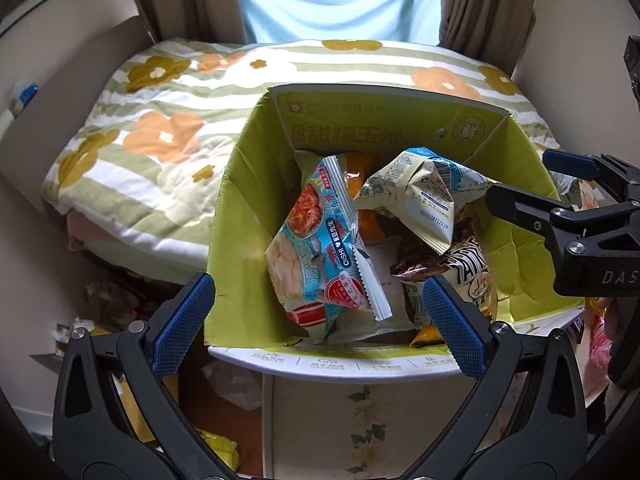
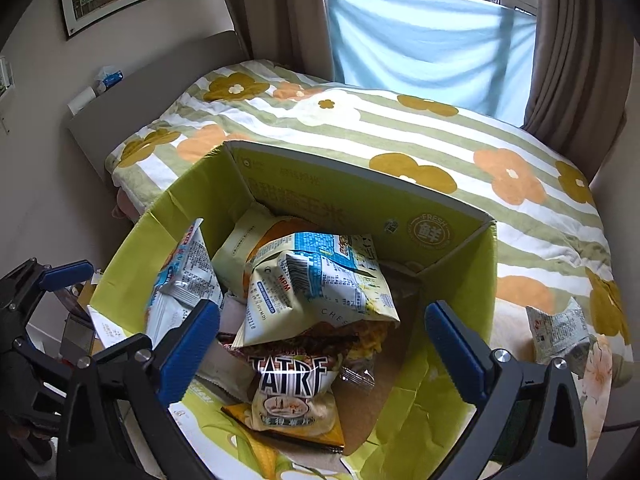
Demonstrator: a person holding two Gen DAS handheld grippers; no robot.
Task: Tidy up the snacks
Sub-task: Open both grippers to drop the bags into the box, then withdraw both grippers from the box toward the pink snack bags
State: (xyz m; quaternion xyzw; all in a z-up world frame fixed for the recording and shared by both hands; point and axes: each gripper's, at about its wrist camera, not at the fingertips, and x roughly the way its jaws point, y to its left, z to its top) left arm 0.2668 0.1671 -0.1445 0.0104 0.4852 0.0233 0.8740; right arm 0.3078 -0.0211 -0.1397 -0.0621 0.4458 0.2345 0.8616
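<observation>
**Inspector:** A bedroom: the bed (image 2: 400, 136) under a flowered striped cover is lying behind, curtains and a blue cloth are hanging at the window. In front of the bed, a green cardboard box (image 2: 452, 408) is standing with its flaps up, evidently serving as the collecting bin.

**Assistant:** And the snacks?

**Inspector:** They are piling loosely inside the box. A cream-and-blue packet (image 2: 320, 292) is lying crumpled on top, leaning over a brown-lettered bag (image 2: 296, 384). A blue prawn-cracker packet (image 1: 320, 248) is standing tilted against the left wall, propped there by the heap.

**Assistant:** The grippers?

**Inspector:** The right gripper (image 2: 322, 356) is hovering over the box with its fingers spread wide and nothing between them; I judge it is releasing the top packet. The left gripper (image 1: 318, 324) is likewise standing released and empty at the box's near edge.

**Assistant:** Anything outstanding?

**Inspector:** One silver-white packet (image 2: 558, 330) is lying outside, right of the box, apparently awaiting collection. More wrappers are showing on the floor, too blurred to identify.
</observation>
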